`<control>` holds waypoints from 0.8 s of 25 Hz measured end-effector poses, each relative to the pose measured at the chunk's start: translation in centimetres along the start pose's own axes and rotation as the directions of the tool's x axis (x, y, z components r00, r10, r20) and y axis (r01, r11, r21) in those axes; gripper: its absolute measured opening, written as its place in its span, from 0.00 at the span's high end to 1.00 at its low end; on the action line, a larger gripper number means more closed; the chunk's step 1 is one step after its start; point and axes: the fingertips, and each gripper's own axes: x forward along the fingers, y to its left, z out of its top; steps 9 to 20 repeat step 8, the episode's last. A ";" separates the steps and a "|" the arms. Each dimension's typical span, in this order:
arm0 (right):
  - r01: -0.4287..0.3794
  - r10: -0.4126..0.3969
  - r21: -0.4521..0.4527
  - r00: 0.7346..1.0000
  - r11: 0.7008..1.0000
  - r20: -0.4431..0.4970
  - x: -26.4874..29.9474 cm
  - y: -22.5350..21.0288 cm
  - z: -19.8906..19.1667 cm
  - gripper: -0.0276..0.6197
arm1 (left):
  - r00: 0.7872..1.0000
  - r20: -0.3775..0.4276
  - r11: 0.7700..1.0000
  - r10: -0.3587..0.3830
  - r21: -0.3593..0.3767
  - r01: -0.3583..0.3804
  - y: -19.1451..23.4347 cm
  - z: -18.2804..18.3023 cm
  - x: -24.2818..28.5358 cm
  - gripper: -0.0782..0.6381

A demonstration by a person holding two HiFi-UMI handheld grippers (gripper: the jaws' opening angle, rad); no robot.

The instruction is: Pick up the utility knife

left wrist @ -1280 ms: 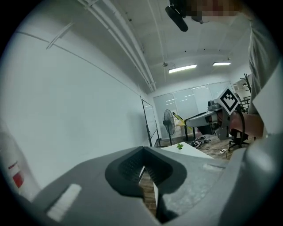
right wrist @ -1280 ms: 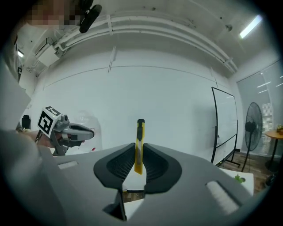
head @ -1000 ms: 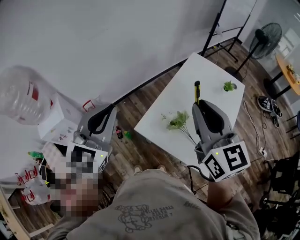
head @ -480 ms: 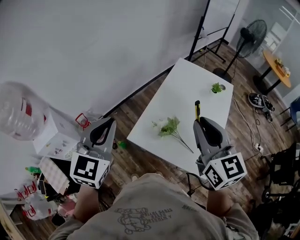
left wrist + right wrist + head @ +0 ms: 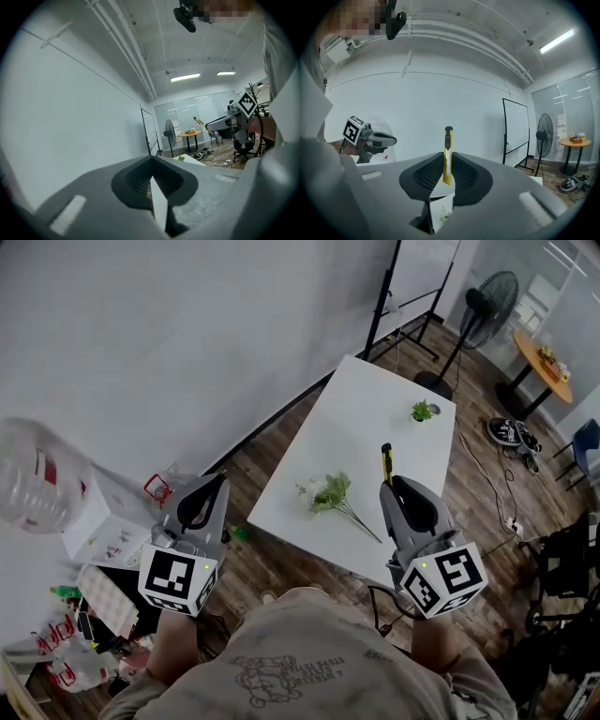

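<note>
The utility knife (image 5: 385,462) is yellow with a black end cap. My right gripper (image 5: 390,487) is shut on it, and the knife sticks out past the fingertips above the white table (image 5: 370,409). In the right gripper view the knife (image 5: 448,150) stands upright between the black ribbed pads (image 5: 464,174), its lower end clamped. My left gripper (image 5: 217,481) hangs over the wooden floor left of the table. Its jaws meet with nothing between them in the left gripper view, where the gripper (image 5: 151,162) points toward the room's far end.
A green plant sprig (image 5: 328,494) lies on the table, and a small potted plant (image 5: 422,411) stands at its far end. A big clear water jug (image 5: 37,474) and boxes lie at the left. A fan (image 5: 485,294), a round wooden table (image 5: 537,356) and shoes (image 5: 511,432) are at the right.
My right gripper has drawn back toward the table's near edge with the knife still clamped. The left gripper has shifted slightly and stays shut. The head view has swung, so the table sits further left.
</note>
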 end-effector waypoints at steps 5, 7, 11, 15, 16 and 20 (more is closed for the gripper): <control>-0.003 0.003 0.002 1.000 1.000 -0.005 0.2 0.0 -0.2 0.84 | 1.000 0.003 1.000 -0.006 0.002 0.006 -0.1 0.1 0.1 0.89; -0.005 0.005 0.002 1.000 1.000 -0.005 0.2 0.0 -0.2 0.84 | 1.000 0.003 1.000 -0.009 0.005 0.009 -0.2 0.2 0.1 0.89; -0.005 0.005 0.002 1.000 1.000 -0.006 0.2 0.1 -0.2 0.84 | 1.000 0.003 1.000 -0.011 0.006 0.011 -0.3 0.2 0.1 0.89; -0.005 0.005 0.002 1.000 1.000 -0.006 0.2 0.1 -0.2 0.84 | 1.000 0.003 1.000 -0.011 0.006 0.011 -0.3 0.2 0.1 0.89; -0.005 0.005 0.002 1.000 1.000 -0.006 0.2 0.1 -0.2 0.84 | 1.000 0.003 1.000 -0.011 0.006 0.011 -0.3 0.2 0.1 0.89; -0.005 0.005 0.002 1.000 1.000 -0.006 0.2 0.1 -0.2 0.84 | 1.000 0.003 1.000 -0.011 0.006 0.011 -0.3 0.2 0.1 0.89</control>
